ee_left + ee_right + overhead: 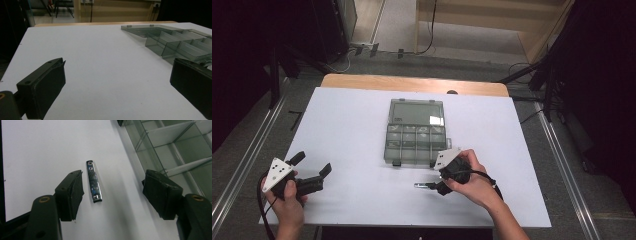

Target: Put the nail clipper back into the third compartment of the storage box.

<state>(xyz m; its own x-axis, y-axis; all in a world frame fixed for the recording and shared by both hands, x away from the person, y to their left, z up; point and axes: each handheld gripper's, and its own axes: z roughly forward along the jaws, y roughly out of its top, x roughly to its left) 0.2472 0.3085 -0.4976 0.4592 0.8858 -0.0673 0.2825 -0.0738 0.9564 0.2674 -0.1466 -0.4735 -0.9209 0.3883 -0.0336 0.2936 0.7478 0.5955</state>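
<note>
A small chrome nail clipper (93, 181) lies flat on the white table, seen in the high view as a short metal bar (422, 185) just in front of the organiser box. My right gripper (113, 192) hovers over it with the clipper between its jaws, nearer the left jaw, and neither pad touches it. In the high view the right gripper (437, 186) sits at the box's front right corner. My left gripper (314, 169) rests at the table's front left, open and holding nothing, also seen as the left gripper (117, 77) with bare table between its jaws.
A clear grey plastic organiser box (416, 131) lies open mid-table, with its lid laid back and several divided compartments (175, 147) toward me. The white table sheet (352, 125) ends in a wooden edge (412, 82) at the back. Rails and cables run along both sides.
</note>
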